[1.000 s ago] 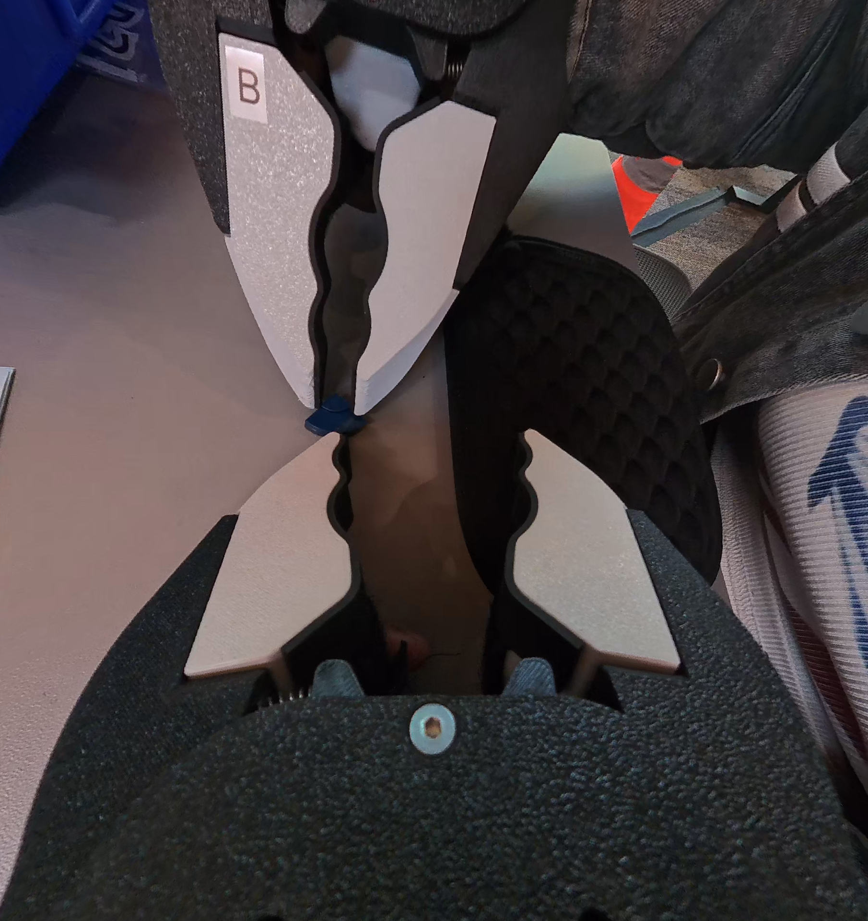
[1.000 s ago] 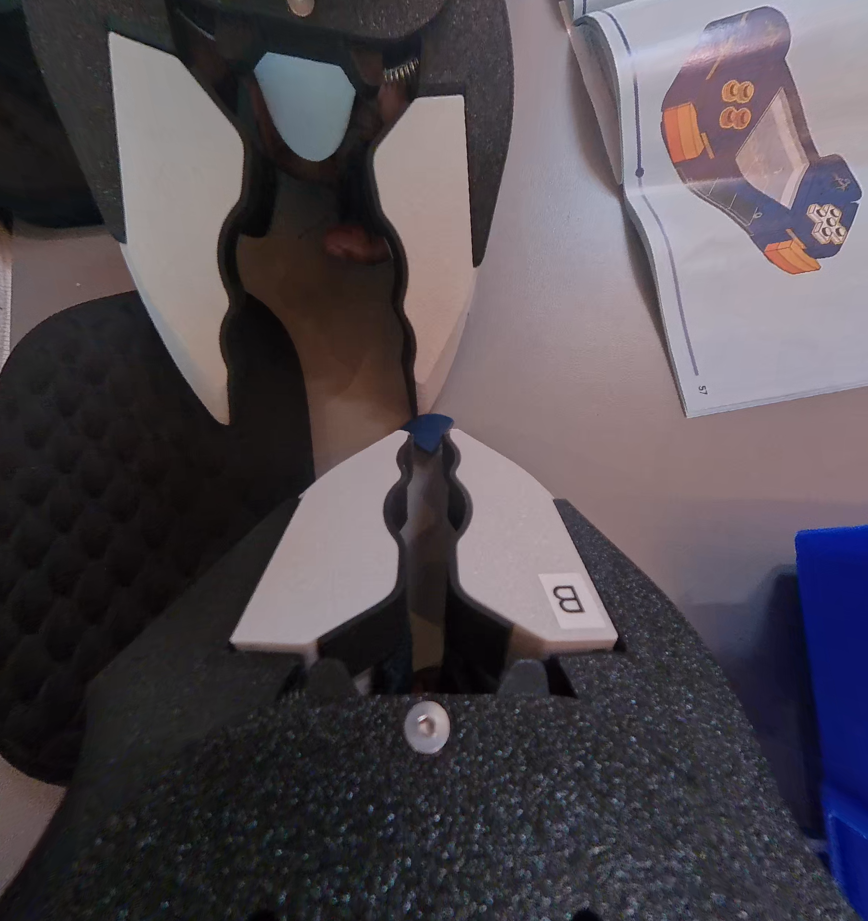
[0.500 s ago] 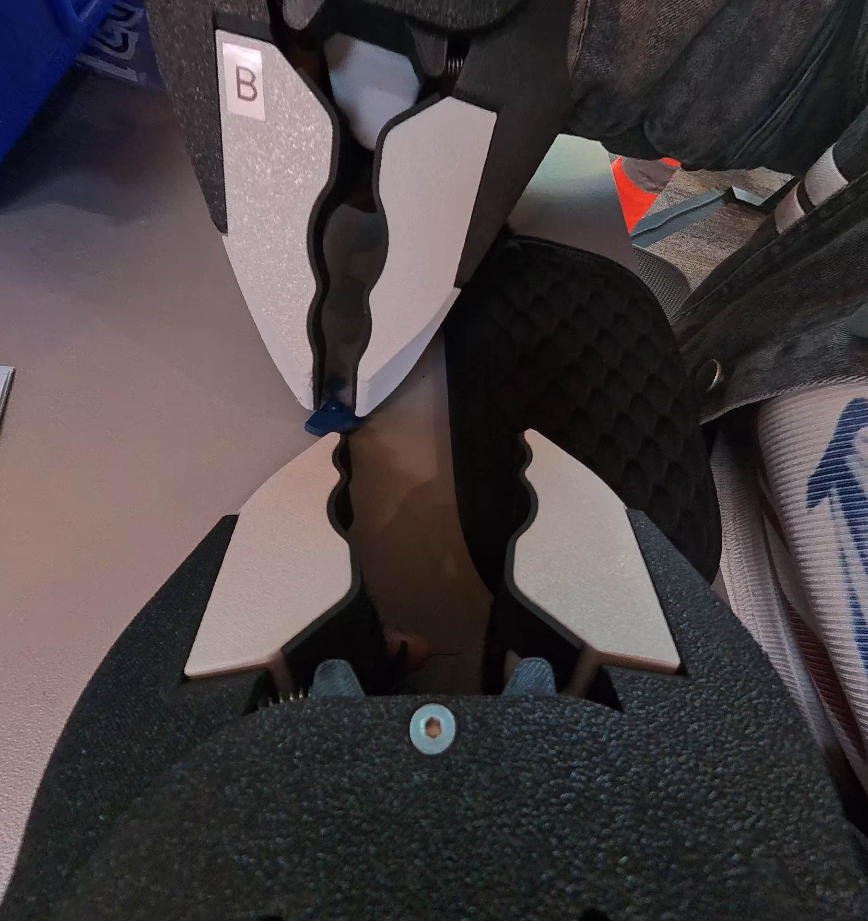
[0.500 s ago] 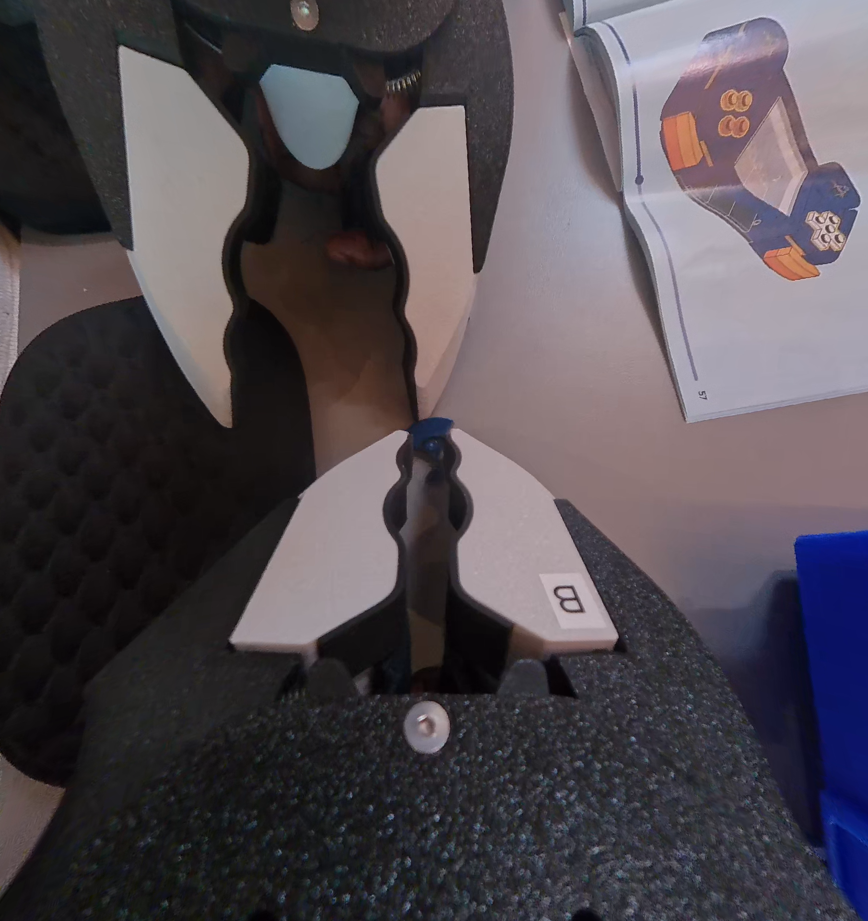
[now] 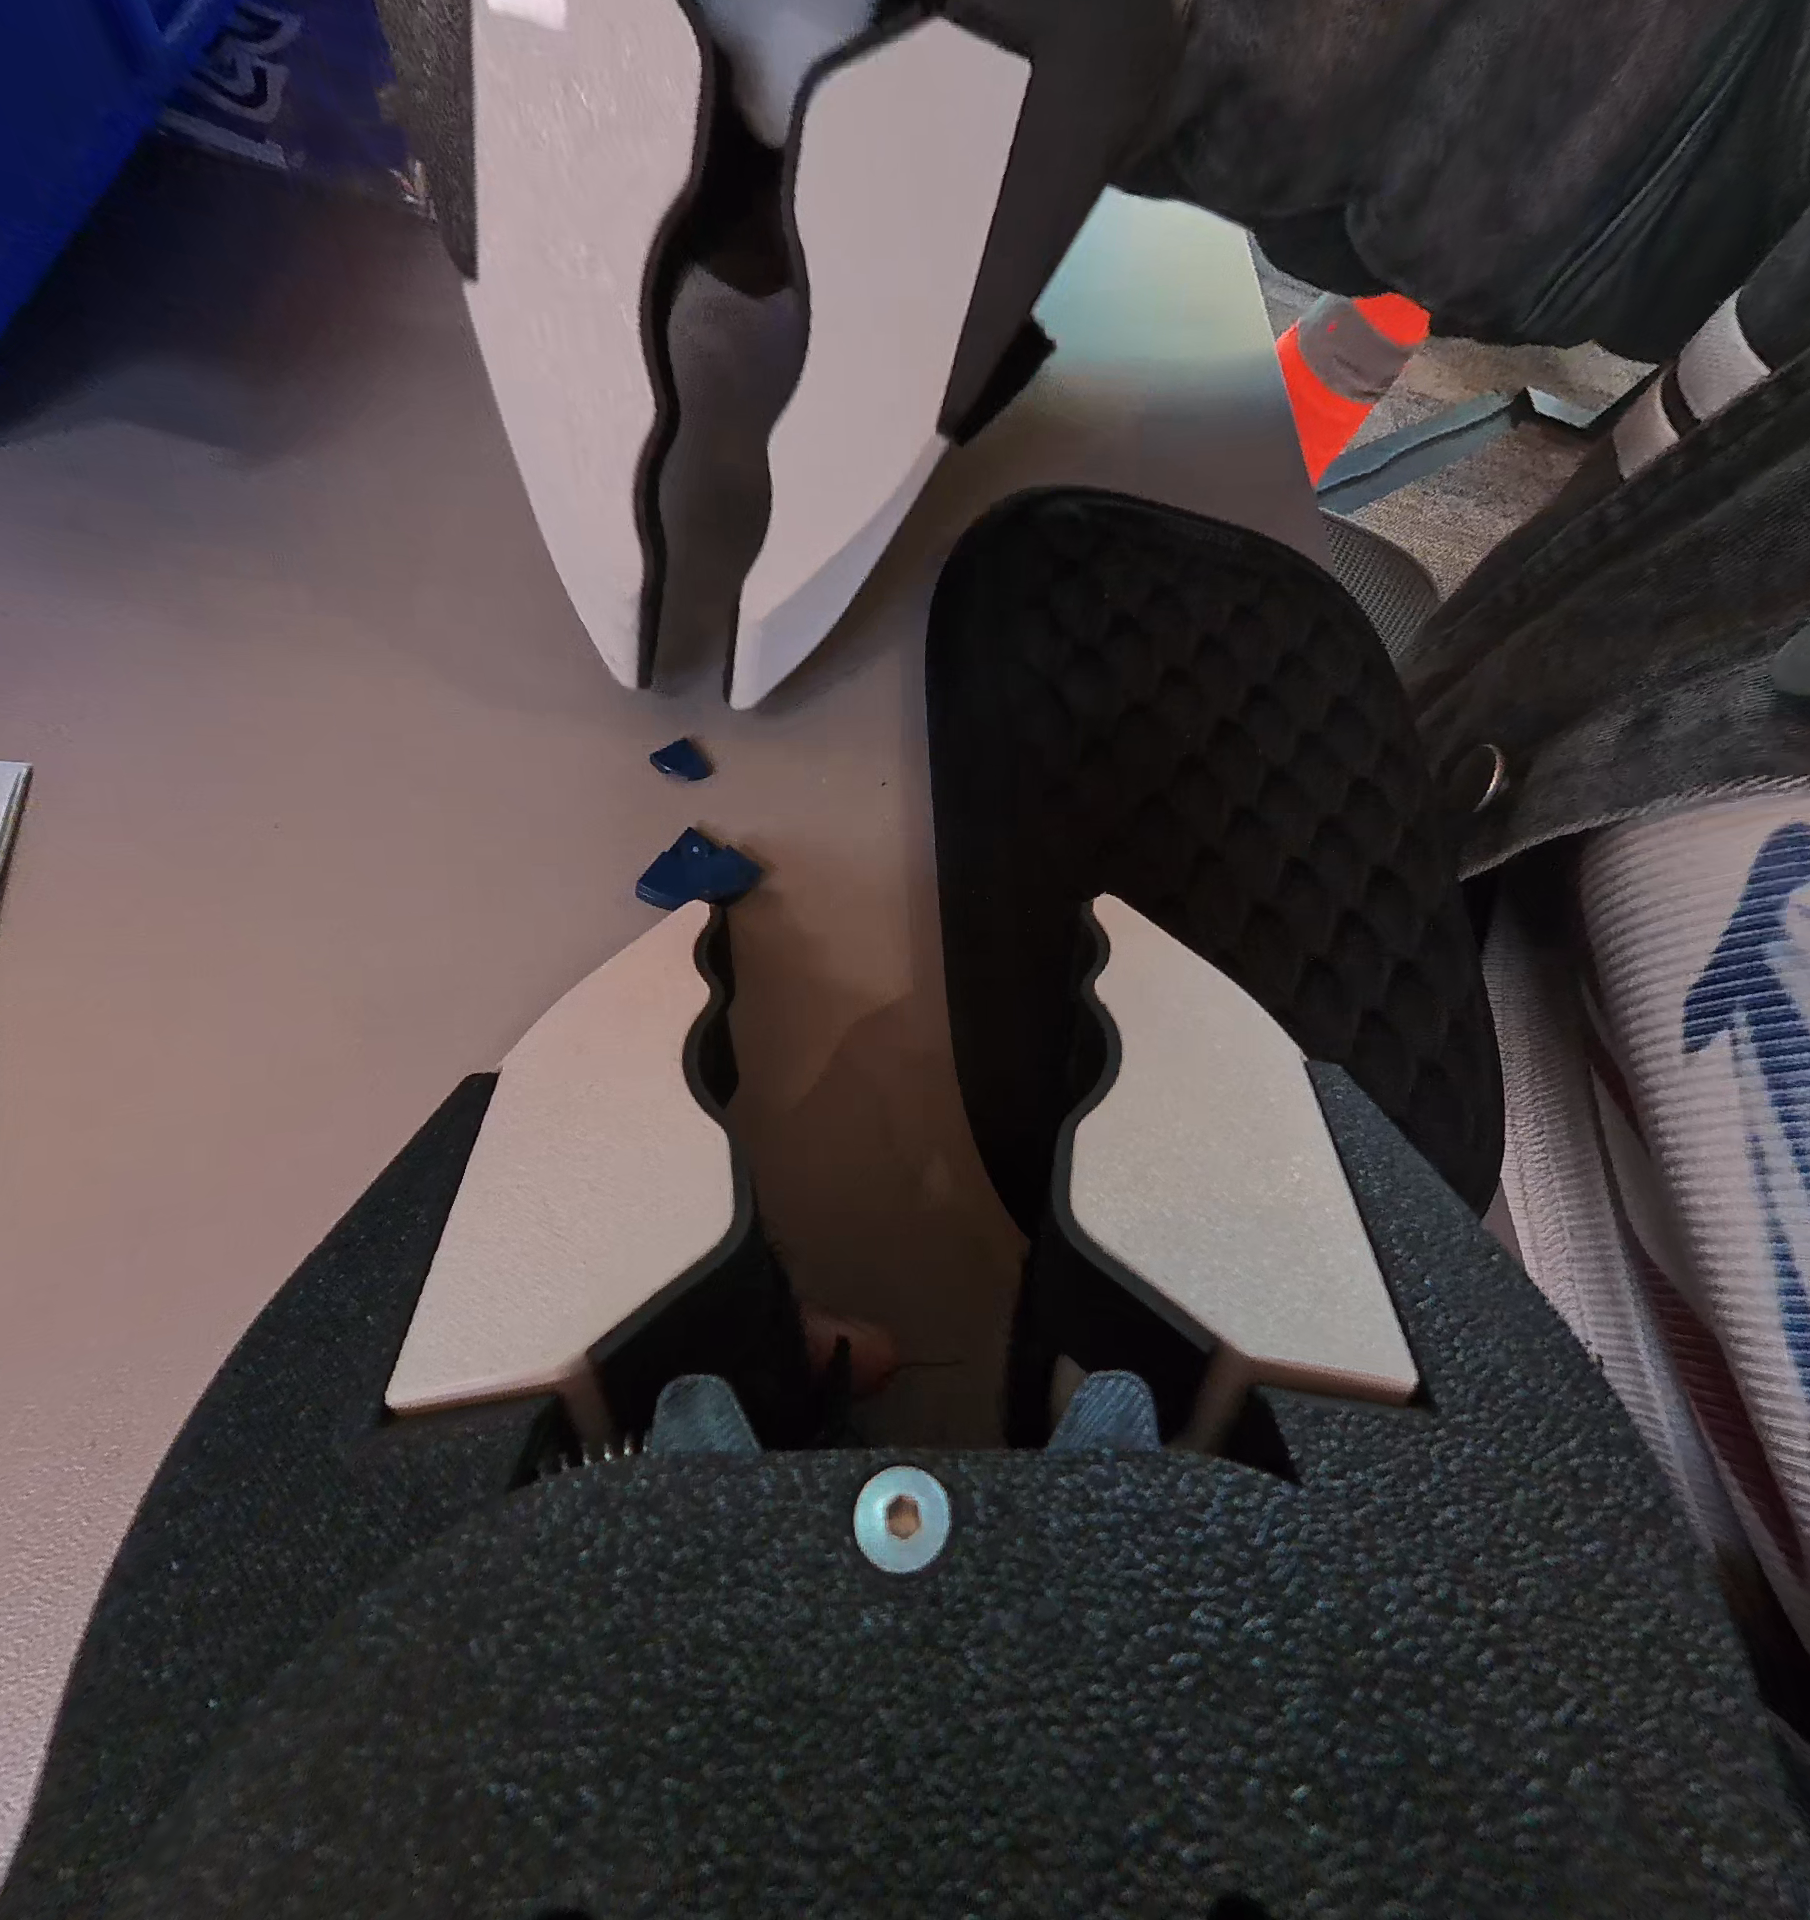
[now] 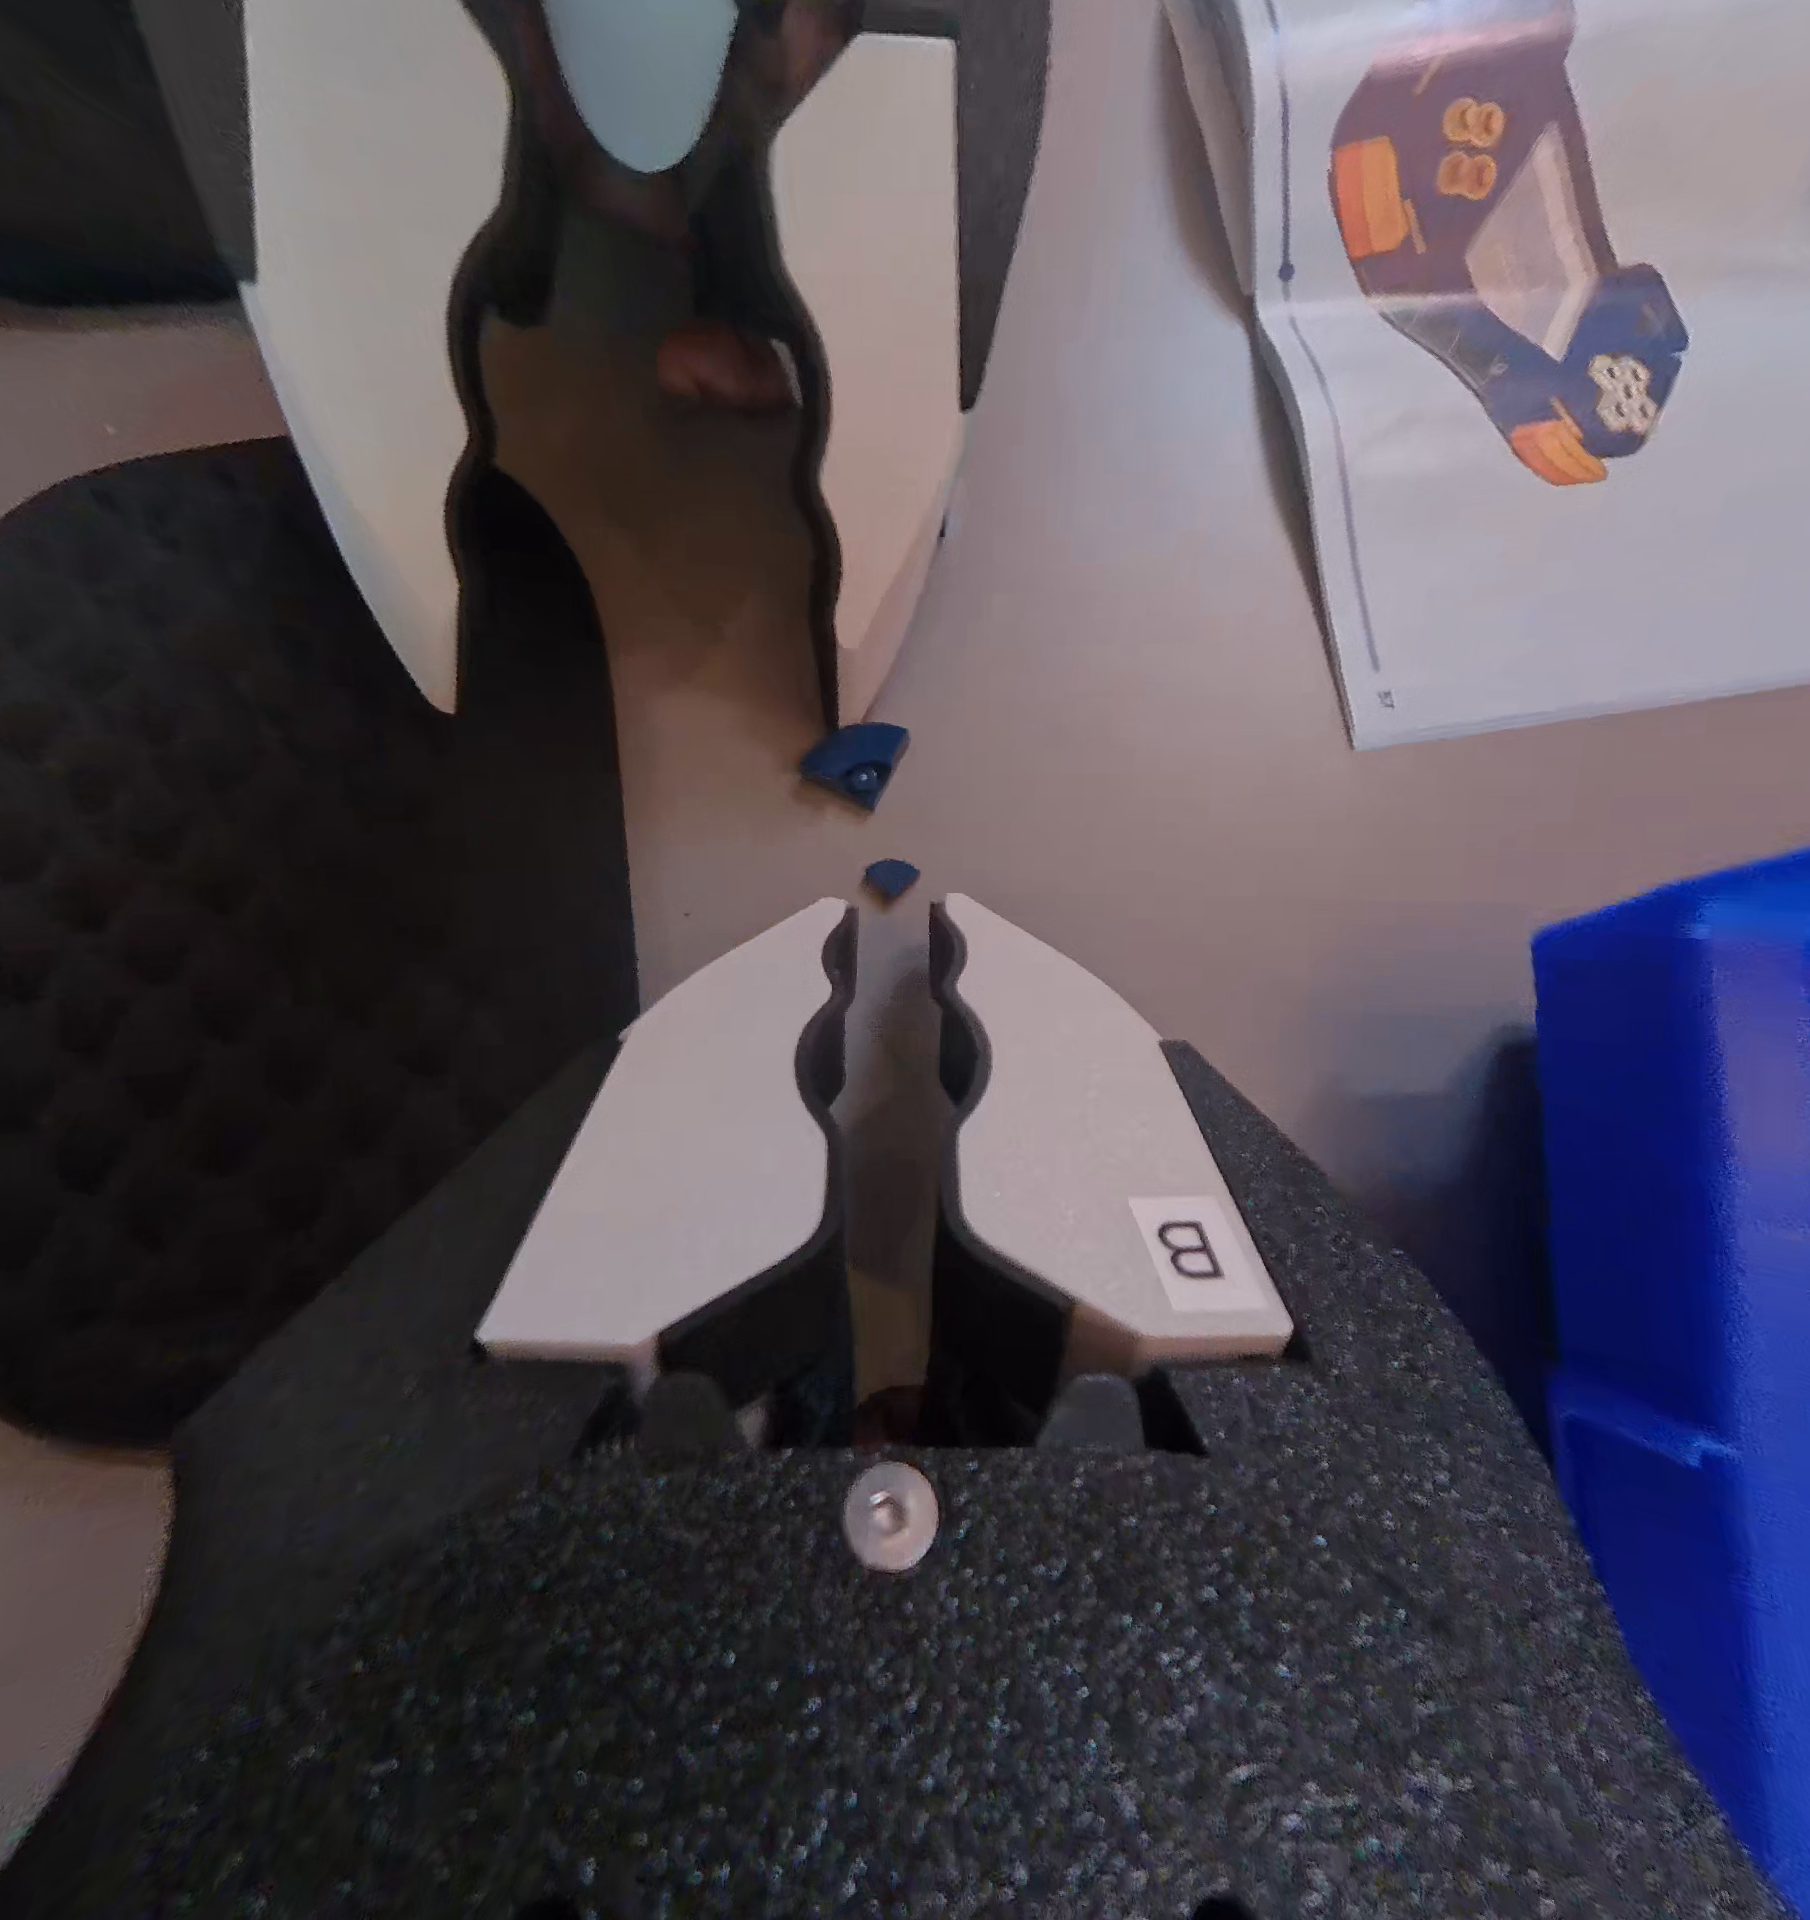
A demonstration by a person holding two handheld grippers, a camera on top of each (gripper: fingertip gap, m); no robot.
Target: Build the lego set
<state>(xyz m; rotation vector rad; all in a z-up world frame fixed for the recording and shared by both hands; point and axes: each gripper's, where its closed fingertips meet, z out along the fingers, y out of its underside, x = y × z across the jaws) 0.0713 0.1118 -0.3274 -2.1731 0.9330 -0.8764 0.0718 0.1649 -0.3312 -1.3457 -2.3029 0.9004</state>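
Two blue pieces lie between parted tongs; only right view shows booklet.

two dark blue lego pieces lie on the bench, a larger one and a smaller one. there are two grippers, one blue bin, one open instruction booklet, one black padded mat and one orange cone.
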